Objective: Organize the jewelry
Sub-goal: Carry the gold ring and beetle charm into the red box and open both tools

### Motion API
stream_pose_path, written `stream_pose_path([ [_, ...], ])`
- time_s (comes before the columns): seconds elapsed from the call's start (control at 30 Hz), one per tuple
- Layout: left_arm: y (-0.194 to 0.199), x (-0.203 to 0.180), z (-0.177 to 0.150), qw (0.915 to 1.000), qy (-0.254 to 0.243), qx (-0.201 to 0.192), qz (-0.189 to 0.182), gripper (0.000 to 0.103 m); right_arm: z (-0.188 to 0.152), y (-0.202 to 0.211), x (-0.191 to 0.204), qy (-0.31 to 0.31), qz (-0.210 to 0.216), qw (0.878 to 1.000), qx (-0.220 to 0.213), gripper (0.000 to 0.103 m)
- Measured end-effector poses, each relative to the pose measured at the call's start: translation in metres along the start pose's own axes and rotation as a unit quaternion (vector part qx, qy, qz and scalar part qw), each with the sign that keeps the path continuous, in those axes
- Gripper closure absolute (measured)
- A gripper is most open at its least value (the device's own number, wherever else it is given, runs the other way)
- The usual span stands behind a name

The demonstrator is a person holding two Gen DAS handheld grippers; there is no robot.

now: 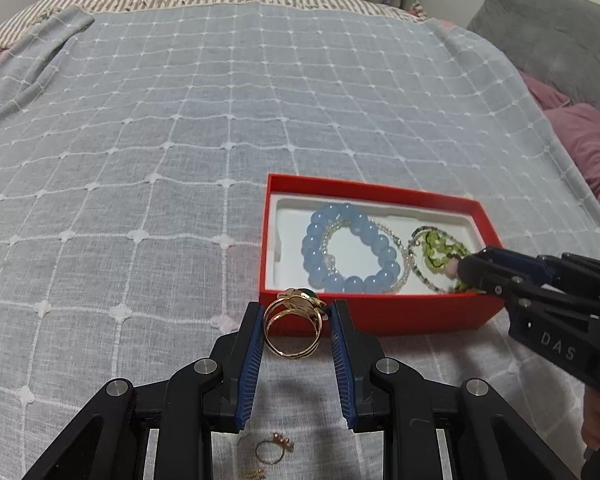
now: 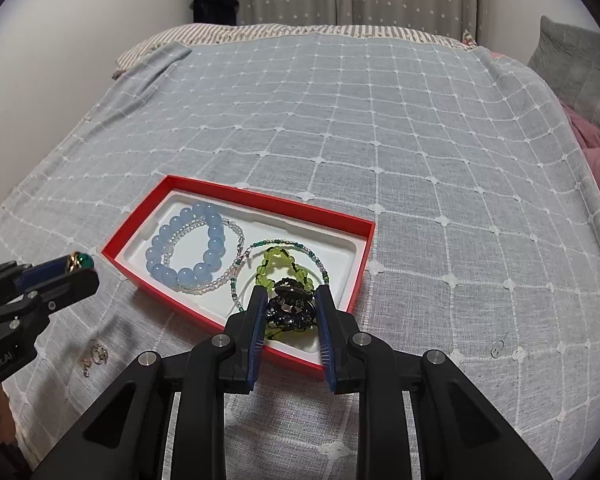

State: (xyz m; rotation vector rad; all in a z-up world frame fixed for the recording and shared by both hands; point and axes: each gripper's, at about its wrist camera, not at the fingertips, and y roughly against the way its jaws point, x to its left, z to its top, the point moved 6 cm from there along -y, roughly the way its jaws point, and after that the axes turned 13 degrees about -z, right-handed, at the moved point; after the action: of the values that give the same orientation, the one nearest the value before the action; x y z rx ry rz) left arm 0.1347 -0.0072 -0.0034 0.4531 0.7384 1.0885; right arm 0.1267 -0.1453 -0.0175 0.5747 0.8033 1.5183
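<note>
A red box [image 1: 380, 314] with a white liner lies on the bed; it also shows in the right wrist view [image 2: 236, 194]. Inside lie a blue bead bracelet [image 1: 350, 250] [image 2: 188, 246], a clear bead strand [image 2: 220, 280] and a green bead bracelet [image 1: 440, 250] [image 2: 278, 260]. My left gripper [image 1: 296, 320] is shut on a gold ring with a green stone [image 1: 294, 328], held above the bed just before the box's near left corner; the ring also shows in the right wrist view [image 2: 78, 261]. My right gripper [image 2: 288, 304] is shut on a dark jewelled hair clip [image 2: 290, 308] over the box's right end.
Small gold rings [image 1: 274, 450] [image 2: 96, 354] lie on the grey checked bedspread [image 1: 180, 160] near the left gripper. Pink pillows [image 1: 588, 140] and a grey cushion [image 1: 552, 28] are at the right. A small ring-like item [image 2: 497, 348] lies right of the box.
</note>
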Motion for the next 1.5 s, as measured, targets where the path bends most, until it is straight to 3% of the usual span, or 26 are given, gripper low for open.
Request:
stream_pose_path([
  [0.2, -0.009, -0.002, 0.012, 0.9999, 0.010, -0.010, -0.007, 0.076, 0.001, 0.002, 0.000, -0.005, 0.010, 1.000, 0.001, 0.076],
  [0.37, -0.019, -0.008, 0.020, 0.9998, 0.007, -0.016, -0.012, 0.076, 0.005, 0.015, -0.004, -0.014, 0.028, 0.999, -0.012, 0.059],
  [0.7, -0.043, -0.013, 0.025, 0.9999, -0.003, -0.010, -0.013, 0.076, -0.006, 0.030, -0.025, -0.024, 0.009, 1.000, -0.008, 0.057],
  [0.87, -0.052, -0.017, 0.025, 0.9998, -0.011, -0.008, -0.011, 0.076, -0.010, 0.035, -0.030, -0.022, 0.000, 1.000, -0.012, 0.049],
  [1.13, -0.057, -0.017, 0.022, 0.9998, -0.018, -0.005, -0.007, 0.075, -0.012, 0.034, -0.031, -0.024, -0.001, 1.000, -0.005, 0.047],
  [1.23, -0.055, -0.019, 0.022, 0.9997, -0.023, -0.005, -0.001, 0.061, -0.013, 0.036, -0.030, -0.023, 0.001, 1.000, -0.003, 0.047],
  [1.5, -0.041, -0.023, 0.020, 0.9993, -0.033, -0.001, 0.015, 0.042, -0.021, 0.037, -0.034, -0.031, -0.001, 0.999, 0.016, 0.046],
])
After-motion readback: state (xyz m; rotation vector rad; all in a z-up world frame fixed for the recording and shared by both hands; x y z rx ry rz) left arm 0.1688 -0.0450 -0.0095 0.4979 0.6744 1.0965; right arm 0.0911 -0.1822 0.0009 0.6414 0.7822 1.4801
